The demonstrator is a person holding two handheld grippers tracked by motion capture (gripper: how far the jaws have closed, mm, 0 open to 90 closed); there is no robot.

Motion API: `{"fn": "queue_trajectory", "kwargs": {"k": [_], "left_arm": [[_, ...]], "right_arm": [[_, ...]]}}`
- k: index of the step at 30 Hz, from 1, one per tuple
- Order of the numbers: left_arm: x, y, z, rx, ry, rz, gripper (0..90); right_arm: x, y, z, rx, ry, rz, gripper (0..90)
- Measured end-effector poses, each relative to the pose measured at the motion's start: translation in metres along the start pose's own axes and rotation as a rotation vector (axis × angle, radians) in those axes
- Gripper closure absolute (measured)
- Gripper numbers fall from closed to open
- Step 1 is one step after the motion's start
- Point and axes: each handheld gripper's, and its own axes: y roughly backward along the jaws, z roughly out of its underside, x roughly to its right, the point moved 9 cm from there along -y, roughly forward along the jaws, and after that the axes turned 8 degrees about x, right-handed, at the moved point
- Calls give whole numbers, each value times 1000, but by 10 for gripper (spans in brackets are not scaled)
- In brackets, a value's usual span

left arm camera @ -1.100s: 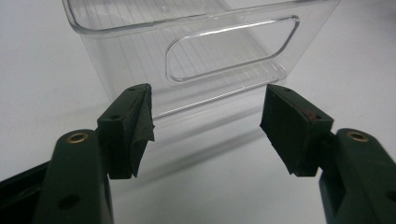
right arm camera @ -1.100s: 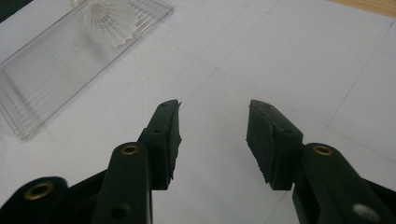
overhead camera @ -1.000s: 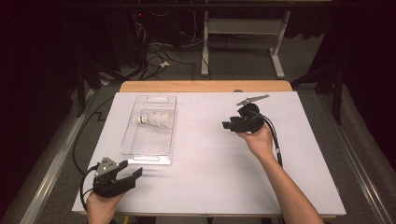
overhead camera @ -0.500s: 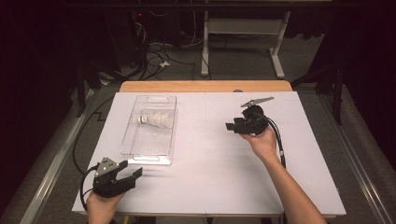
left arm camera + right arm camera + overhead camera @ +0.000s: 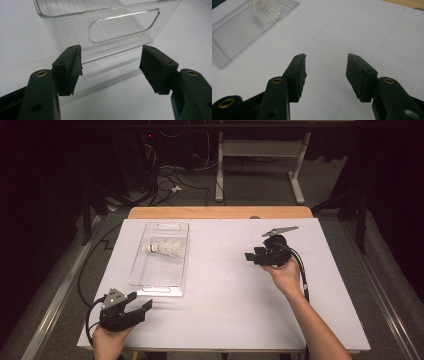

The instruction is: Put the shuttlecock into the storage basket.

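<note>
high view: looked down and forward over the table | left gripper view: close, facing tray end | right gripper view: farther, shared that tray

left hand-held gripper: black, grey plate | jaws: brass screws | cables: black

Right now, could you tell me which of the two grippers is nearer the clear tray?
The left gripper: it sits just off the near end of the clear tray, facing its handle slot. The right gripper is farther away across the white table.
</note>
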Motion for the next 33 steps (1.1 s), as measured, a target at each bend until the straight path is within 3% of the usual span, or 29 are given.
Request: {"fn": "queue_trajectory", "kwargs": {"k": [33], "left_arm": [[-1, 0, 0, 4, 6, -4, 348]], "right_arm": [[11, 19, 20, 17, -21, 18, 502]]}}
